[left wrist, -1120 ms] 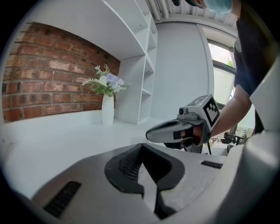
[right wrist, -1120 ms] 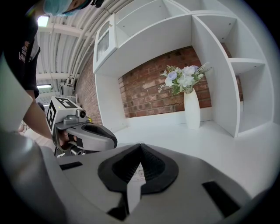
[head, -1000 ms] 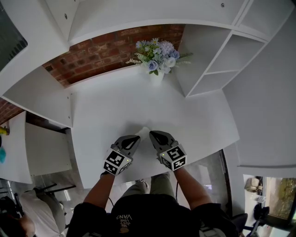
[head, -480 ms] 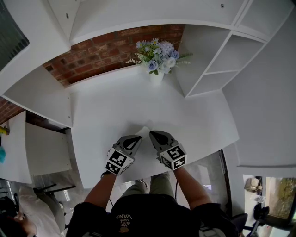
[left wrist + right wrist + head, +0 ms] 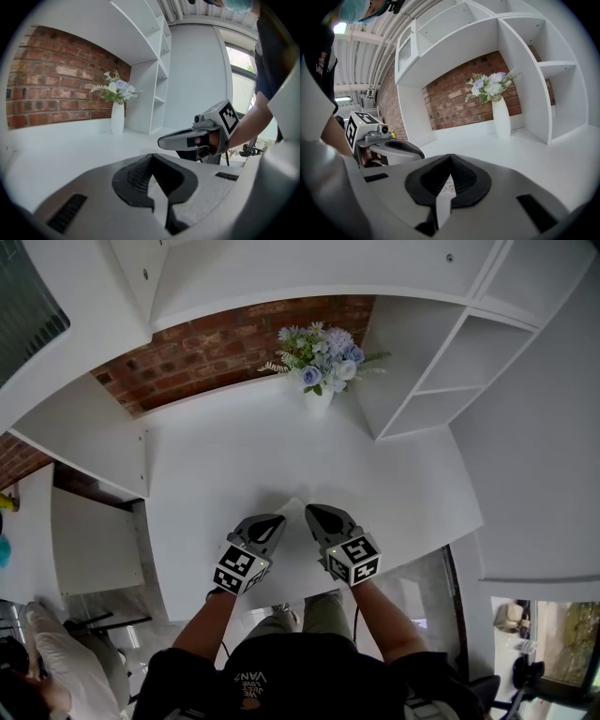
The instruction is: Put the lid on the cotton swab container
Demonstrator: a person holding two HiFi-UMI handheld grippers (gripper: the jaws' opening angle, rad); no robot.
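Both grippers rest low over the white table (image 5: 225, 456) near its front edge, tips angled toward each other. My left gripper (image 5: 278, 519) is shut, and so is my right gripper (image 5: 309, 511). Between the two tips lies a small white thing (image 5: 293, 505); it is too small and pale to tell container from lid. In the left gripper view the left gripper (image 5: 151, 156) has its jaws together, and the right gripper (image 5: 164, 141) hovers just ahead of it. The right gripper (image 5: 450, 157) also shows shut jaws, with the left gripper (image 5: 417, 153) beside it.
A white vase of pale blue flowers (image 5: 319, 362) stands at the back of the table against the brick wall (image 5: 216, 343). An open white shelf unit (image 5: 441, 371) rises at the right. The table's front edge (image 5: 309, 592) runs just behind the grippers.
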